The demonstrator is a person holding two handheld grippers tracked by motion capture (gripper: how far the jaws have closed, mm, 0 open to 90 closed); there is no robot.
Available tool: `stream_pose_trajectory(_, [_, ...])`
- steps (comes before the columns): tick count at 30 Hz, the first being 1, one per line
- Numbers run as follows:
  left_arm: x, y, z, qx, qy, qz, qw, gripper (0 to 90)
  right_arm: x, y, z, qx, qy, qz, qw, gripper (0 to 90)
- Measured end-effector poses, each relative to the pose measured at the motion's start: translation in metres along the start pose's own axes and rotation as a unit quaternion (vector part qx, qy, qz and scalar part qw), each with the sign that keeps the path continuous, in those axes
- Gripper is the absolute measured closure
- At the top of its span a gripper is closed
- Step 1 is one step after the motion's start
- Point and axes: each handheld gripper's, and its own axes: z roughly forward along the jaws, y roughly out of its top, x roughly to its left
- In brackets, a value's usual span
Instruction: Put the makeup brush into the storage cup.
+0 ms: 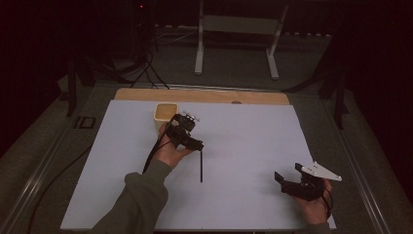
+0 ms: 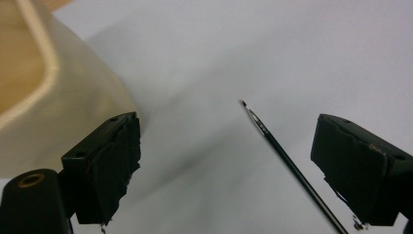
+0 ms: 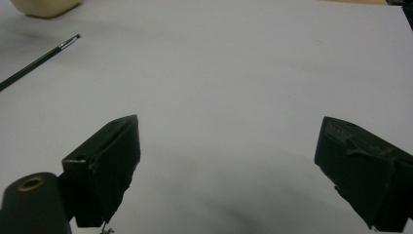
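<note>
Left gripper (image 1: 187, 130) hovers with jaws spread wide and nothing between them, above the far end of a thin black paintbrush (image 1: 201, 165) — it lies flat on the white sheet (image 1: 253, 146), bristle tip toward a cream, rounded-square cup (image 1: 165, 113) just beyond. Looks like the reach before pickup; next move calls for lowering and centring the jaws across that slim, smooth handle. Right gripper (image 1: 287, 181) rests near right, jaws released, empty. Pads are matte black and ragged-edged.

cup (image 1: 166, 113) flanks brush (image 1: 201, 165); white mat (image 1: 253, 146) open around
</note>
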Motion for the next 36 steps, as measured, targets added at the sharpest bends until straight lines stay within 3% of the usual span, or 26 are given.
stream_pose_trajectory(21, [-0.022, -0.001, 0.035, 0.055, -0.015, 0.013, 0.9983, 12.6, 0.0, 0.0, 0.0, 0.001, 0.001, -0.001, 1.0, 9.3])
stream_pose_trajectory(36, [-0.022, -0.006, 0.053, 0.09, -0.018, 0.007, 0.9957, 13.3, 0.0, 0.0, 0.0, 0.002, 0.001, -0.001, 1.0, 9.3])
